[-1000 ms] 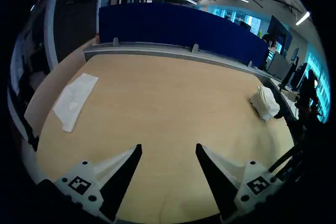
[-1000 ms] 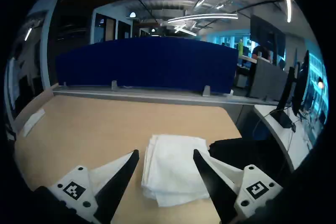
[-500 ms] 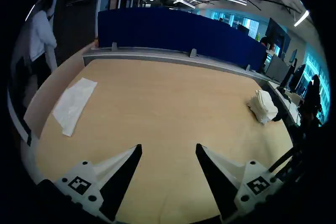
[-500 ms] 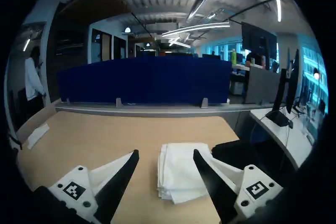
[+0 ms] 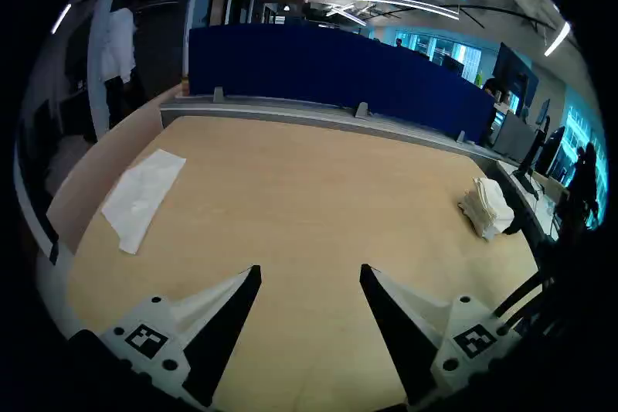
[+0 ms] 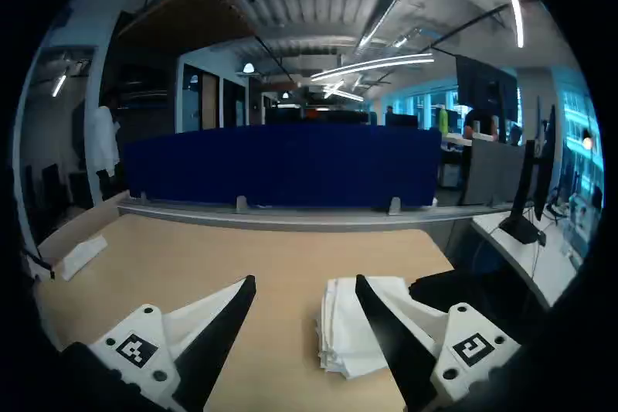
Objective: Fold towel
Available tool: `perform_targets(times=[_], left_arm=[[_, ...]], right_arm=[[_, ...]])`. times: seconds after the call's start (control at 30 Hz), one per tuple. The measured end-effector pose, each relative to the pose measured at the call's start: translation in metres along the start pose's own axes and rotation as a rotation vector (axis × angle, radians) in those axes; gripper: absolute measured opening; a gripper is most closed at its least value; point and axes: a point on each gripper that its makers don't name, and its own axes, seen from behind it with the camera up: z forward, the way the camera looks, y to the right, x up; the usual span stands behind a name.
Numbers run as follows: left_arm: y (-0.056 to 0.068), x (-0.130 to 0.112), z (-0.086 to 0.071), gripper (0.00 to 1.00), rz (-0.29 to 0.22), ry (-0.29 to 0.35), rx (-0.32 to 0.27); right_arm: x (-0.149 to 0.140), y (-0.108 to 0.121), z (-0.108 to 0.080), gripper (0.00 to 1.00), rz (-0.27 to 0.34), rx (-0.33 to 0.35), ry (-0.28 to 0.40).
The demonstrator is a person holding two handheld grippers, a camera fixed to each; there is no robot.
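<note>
On the wide table [image 5: 324,172], the loose towel [image 5: 143,195] lies flat by the left edge and the folded stack [image 6: 340,327] by the right, so with my left gripper [image 5: 309,267] and right gripper [image 6: 305,280] both wide open and empty, I'd pinch only a corner.

Bare tabletop [image 5: 309,172] (towel stack [image 5: 487,207] at edge).

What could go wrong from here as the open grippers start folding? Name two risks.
The folded stack sits near the edge of the table beside the right gripper; a careless swing might nudge it off. The loose towel lies by the opposite edge, far from the left gripper; a one-corner drag may bunch it.
</note>
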Motion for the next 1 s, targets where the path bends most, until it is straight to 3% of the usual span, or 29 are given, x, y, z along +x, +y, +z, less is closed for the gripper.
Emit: perform_targets(times=[0.27,0.57,0.77,1.0], left_arm=[[-0.005,0.019,0.003,0.95,-0.010,0.061,0.019],[-0.012,0.048,0.008,0.95,0.020,0.157,0.038],[-0.017,0.086,0.012,0.95,0.048,0.291,0.028],[-0.030,0.143,0.010,0.95,0.134,0.507,0.060]], right_arm=[[0.005,-0.030,-0.014,1.00,-0.022,0.036,0.027],[0.018,-0.054,-0.022,1.00,0.028,0.062,0.075],[0.032,-0.073,-0.024,1.00,0.031,0.064,0.113],[0.048,-0.102,-0.024,1.00,0.013,0.041,0.164]])
